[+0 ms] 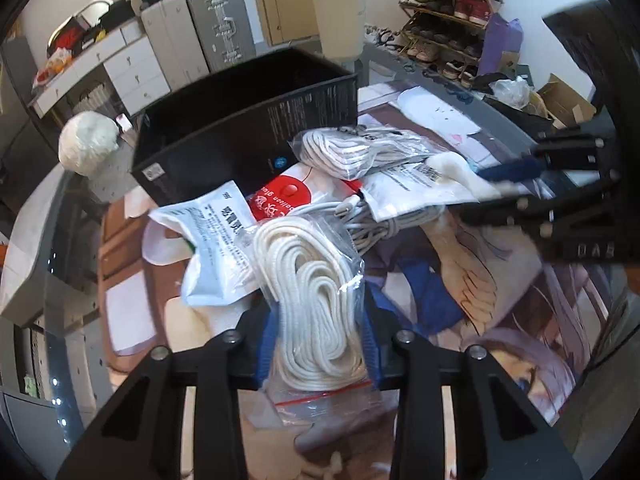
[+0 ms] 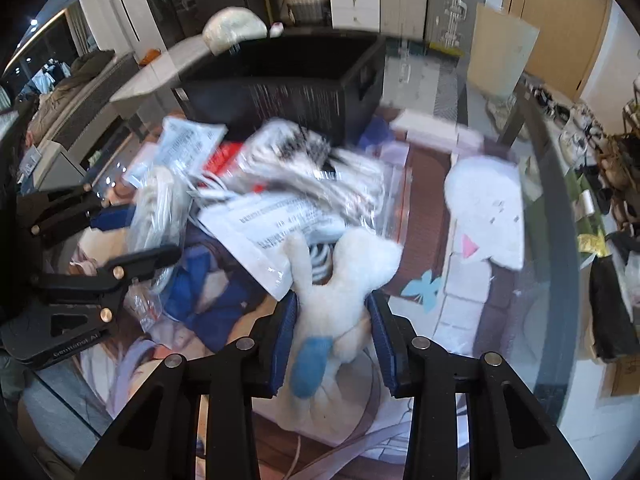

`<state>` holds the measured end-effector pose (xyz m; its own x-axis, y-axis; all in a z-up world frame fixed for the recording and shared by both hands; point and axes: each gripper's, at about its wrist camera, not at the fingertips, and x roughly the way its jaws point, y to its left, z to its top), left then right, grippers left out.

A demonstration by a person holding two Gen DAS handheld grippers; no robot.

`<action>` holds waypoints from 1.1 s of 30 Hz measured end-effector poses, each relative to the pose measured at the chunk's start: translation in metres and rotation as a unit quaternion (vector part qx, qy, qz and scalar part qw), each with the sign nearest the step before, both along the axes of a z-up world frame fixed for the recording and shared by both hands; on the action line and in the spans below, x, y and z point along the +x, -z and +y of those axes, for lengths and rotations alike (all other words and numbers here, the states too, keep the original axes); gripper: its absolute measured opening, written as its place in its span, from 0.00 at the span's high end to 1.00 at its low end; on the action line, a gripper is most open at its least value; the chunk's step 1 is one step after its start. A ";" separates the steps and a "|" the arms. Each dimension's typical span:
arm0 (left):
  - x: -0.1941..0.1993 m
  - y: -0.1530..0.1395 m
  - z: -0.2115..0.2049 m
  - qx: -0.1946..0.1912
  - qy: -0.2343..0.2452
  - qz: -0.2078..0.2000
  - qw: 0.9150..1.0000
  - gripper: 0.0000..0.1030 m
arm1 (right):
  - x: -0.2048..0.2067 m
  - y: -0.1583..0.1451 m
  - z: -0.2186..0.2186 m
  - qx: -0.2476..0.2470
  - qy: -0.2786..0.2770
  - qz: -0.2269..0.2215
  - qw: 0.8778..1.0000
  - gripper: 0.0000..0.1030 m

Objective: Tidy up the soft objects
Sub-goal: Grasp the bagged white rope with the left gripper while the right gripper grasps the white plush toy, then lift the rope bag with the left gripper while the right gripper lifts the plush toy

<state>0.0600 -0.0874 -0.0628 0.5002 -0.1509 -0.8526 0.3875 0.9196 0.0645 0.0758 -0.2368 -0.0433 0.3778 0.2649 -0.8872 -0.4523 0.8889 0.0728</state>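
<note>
A clear zip bag of coiled white rope (image 1: 316, 300) lies on top of a pile of soft packets, and my left gripper (image 1: 320, 320) is shut on it, blue pads (image 1: 267, 344) pressing both sides. In the right wrist view my right gripper (image 2: 332, 312) is shut on a white plush toy (image 2: 348, 272) with a blue foot. The same gripper (image 1: 516, 178) appears at the right of the left wrist view. The pile also holds a second bagged cord (image 1: 352, 152), printed white pouches (image 1: 216, 240), a red packet (image 1: 288, 196) and a loose grey cable (image 1: 372, 220). An open black box (image 1: 240, 120) stands behind the pile.
The pile rests on a printed cartoon mat (image 1: 500, 320) over a glass table. A white fluffy ball (image 1: 88, 144) sits at the far left edge. Suitcases (image 1: 220, 24), white drawers (image 1: 132, 68), a cream bin (image 1: 340, 24) and a shoe rack (image 1: 448, 20) stand beyond.
</note>
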 end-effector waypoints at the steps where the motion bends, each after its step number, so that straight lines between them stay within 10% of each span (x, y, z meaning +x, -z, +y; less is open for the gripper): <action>1: -0.005 -0.003 0.002 0.000 0.004 -0.006 1.000 0.66 | 0.003 -0.004 0.000 0.004 0.001 -0.008 1.000 0.64; 11: -0.021 -0.027 0.036 -0.026 -0.018 -0.041 0.999 0.67 | -0.029 -0.041 0.018 0.053 -0.032 -0.057 0.996 0.66; 27: -0.019 -0.011 0.039 -0.026 -0.031 -0.025 0.999 0.67 | -0.030 -0.016 0.046 0.044 -0.068 -0.029 0.996 0.69; 33: -0.021 -0.028 0.039 -0.036 -0.039 -0.060 0.997 0.67 | -0.044 -0.055 0.043 0.083 -0.075 -0.110 0.988 0.69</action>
<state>0.0389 -0.0480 -0.0344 0.6108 -0.1669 -0.7740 0.3088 0.9503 0.0388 0.0316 -0.1942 0.0115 0.5019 0.4676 -0.7276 -0.5988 0.7949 0.0979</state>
